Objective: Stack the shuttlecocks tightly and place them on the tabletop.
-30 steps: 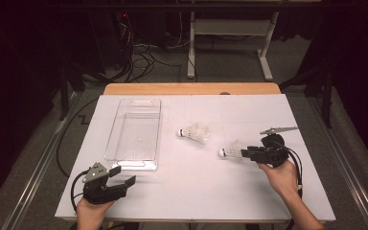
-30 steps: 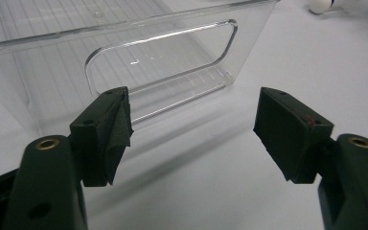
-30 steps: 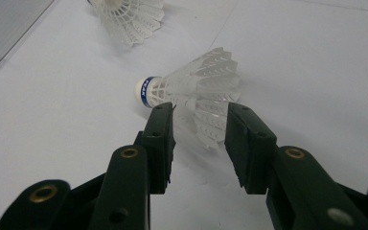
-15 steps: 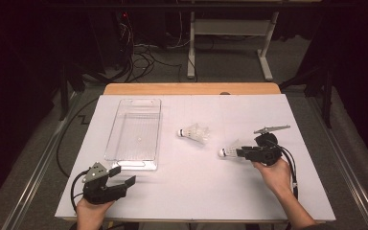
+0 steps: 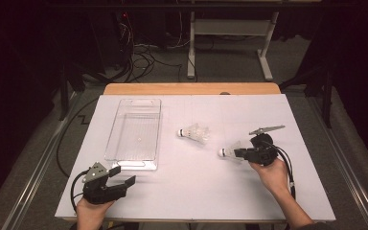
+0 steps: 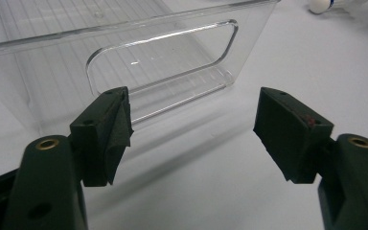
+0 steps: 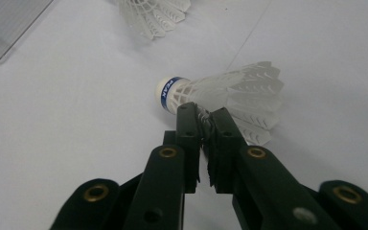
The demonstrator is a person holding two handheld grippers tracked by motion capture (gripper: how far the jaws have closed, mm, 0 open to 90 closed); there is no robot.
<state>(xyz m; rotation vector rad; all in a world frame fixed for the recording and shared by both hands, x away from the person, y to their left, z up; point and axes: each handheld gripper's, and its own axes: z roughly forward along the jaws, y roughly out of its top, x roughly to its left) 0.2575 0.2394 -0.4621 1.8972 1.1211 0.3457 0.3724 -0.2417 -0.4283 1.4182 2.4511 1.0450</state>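
A white-topped table (image 5: 191, 191) is seen from above, with a person's two forearms entering from the near edge, each hand holding a black two-jaw gripper.

The right gripper (image 5: 238, 153) lies low over the right half of the table, its jaws pointing toward the table's middle. In the right gripper view the right gripper (image 7: 203, 117) is seen pinched on the lower edge of the white feather skirt of a shuttlecock (image 7: 225, 93); the jaws have just been closing and now stand almost together, with a thin fold of skirt caught between the pads. This held shuttlecock (image 5: 228, 151) lies on its side on the table (its round cork tip carries a blue band and points away from the hand).

A second shuttlecock (image 5: 194, 133) lies on its side near the table's middle, well apart from the gripper, between the held one and a clear plastic bin (image 5: 135, 162).

The bin stands on the left half of the table, long side running away from the person. It is seen up close in the left gripper view, where a handle cut-out shows in its near end wall (image 6: 249, 43).

The left gripper (image 5: 124, 176) is held at the near left corner, just short of the bin. In the left gripper view its jaws are spread wide, the left gripper (image 6: 191, 129) grasping nothing.
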